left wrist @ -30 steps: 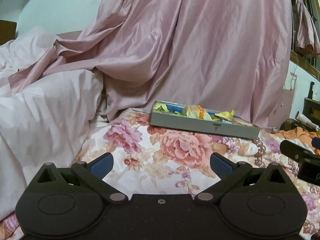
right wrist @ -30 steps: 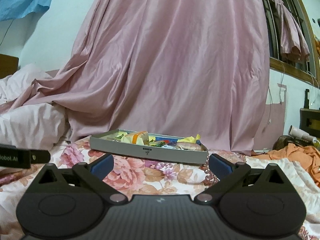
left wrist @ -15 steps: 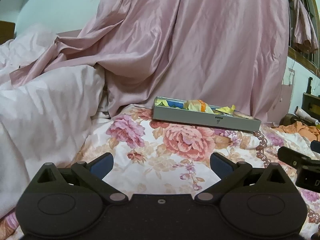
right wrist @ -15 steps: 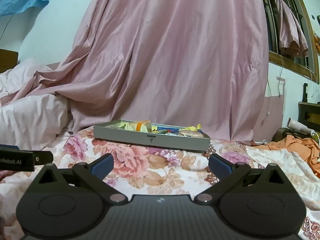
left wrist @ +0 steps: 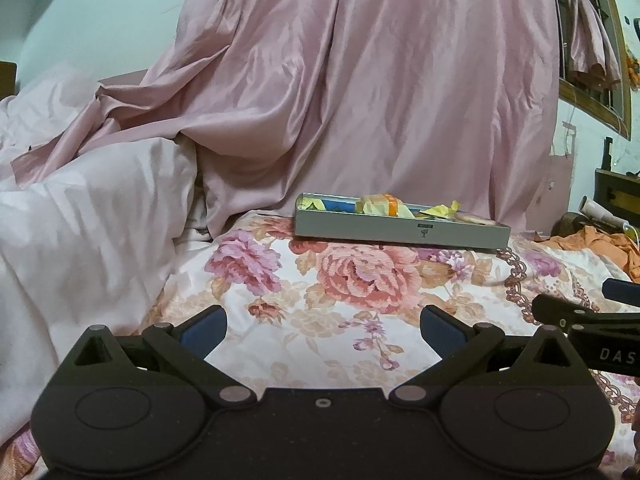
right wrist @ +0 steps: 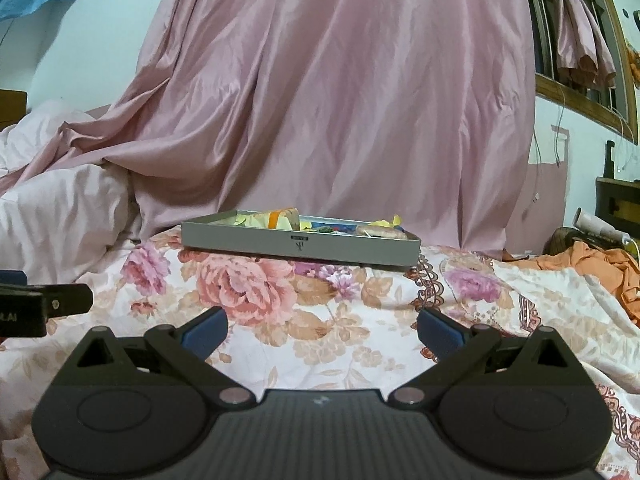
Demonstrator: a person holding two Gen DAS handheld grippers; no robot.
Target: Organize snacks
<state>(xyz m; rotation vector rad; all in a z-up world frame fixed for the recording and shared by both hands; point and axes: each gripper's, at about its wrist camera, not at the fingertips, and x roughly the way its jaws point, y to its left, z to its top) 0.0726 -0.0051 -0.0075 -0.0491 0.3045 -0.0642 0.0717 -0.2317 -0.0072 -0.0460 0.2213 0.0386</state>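
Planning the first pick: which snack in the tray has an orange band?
The pale yellow packet at the tray's left end; other wrappers lack any orange band.

Soft, even indoor light is seen; sheen is caught on the pink curtain, and edges are fisheye-bent around it.

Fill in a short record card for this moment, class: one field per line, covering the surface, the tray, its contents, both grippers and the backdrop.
surface: floral bedspread
tray: grey tray, flat on the bedspread, ahead of both grippers
contents: mixed snack wrappers, mostly yellow, one with an orange band; exact items too small to tell
left gripper: open, empty, short of the tray
right gripper: open, empty, short of the tray
backdrop: pink curtain draped behind the tray
side items: orange cloth at right
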